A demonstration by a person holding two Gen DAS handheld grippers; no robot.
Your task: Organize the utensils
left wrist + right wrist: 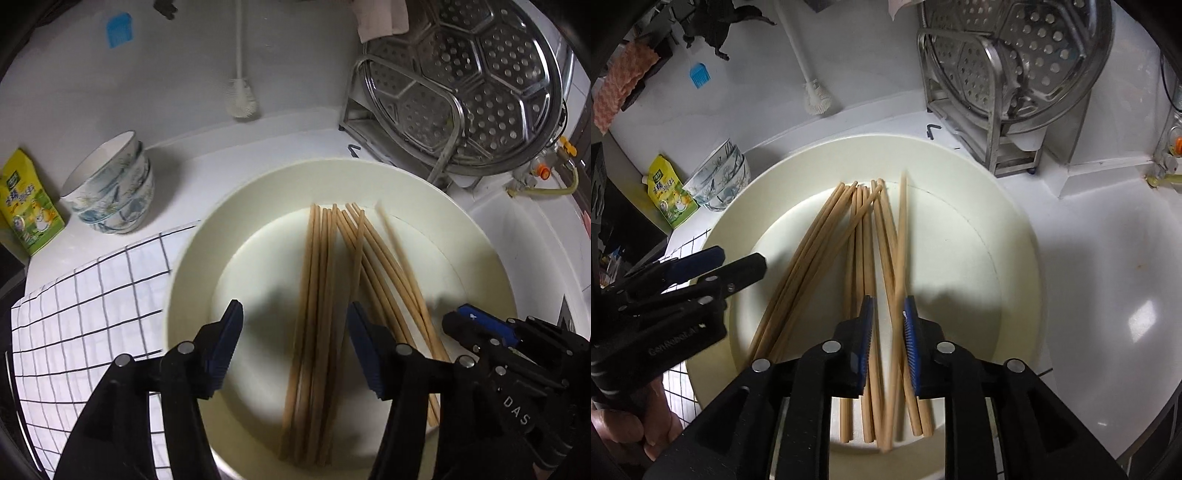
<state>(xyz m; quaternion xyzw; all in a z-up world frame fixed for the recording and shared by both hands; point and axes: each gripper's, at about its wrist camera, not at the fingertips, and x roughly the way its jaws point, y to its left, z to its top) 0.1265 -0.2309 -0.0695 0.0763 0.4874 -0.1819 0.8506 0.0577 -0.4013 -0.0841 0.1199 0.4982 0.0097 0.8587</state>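
Several wooden chopsticks lie in a wide cream plate on the white counter, in two loose bundles that splay apart. My left gripper hangs open over the left bundle, its blue pads well clear of the sticks. My right gripper stands open only a little. A few chopsticks run through the narrow gap, and one blurred, tilted stick lies close against the right pad. Each gripper also shows at the edge of the other's view, the right gripper and the left gripper.
Stacked patterned bowls and a yellow packet stand left of the plate, on and beside a checked cloth. A steel rack with a perforated steamer tray stands behind on the right. A white brush leans on the wall. A hand holds the left gripper.
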